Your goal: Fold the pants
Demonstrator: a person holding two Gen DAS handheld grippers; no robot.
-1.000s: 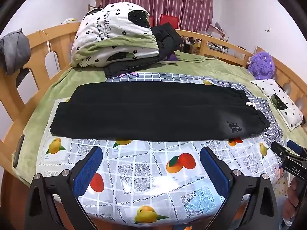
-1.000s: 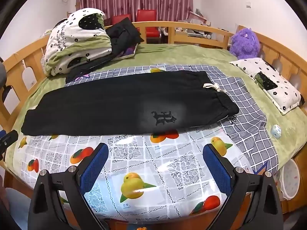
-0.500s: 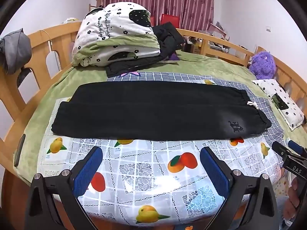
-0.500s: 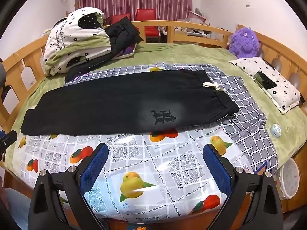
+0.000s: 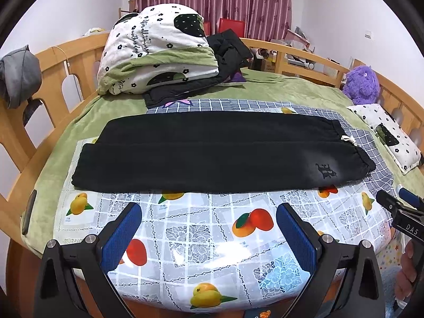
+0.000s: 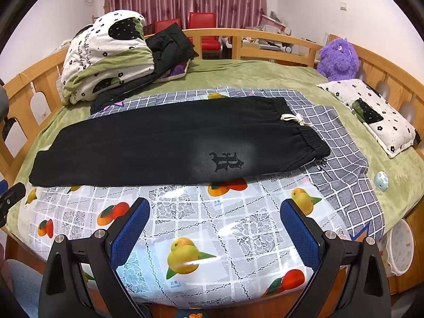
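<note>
Black pants (image 5: 212, 153) lie flat across the bed on a fruit-print plastic cloth (image 5: 201, 228), folded lengthwise, leg cuffs at the left, waistband with a white drawstring (image 6: 294, 118) at the right. They also show in the right wrist view (image 6: 164, 143). My left gripper (image 5: 209, 228) is open and empty, above the cloth in front of the pants. My right gripper (image 6: 214, 225) is open and empty, in front of the pants' logo end. The right gripper's tip shows at the right edge of the left wrist view (image 5: 397, 206).
A folded flowered quilt (image 5: 159, 53) and a black jacket (image 5: 228, 53) are piled at the back left. A purple plush toy (image 6: 338, 59) and a small pillow (image 6: 371, 114) lie at the right. A wooden rail (image 5: 66, 61) rings the bed. A grey checked sheet (image 6: 341, 159) lies under the waistband.
Both grippers have stayed open and empty; the views shift only slightly, with the left gripper edging a little toward the pants.
</note>
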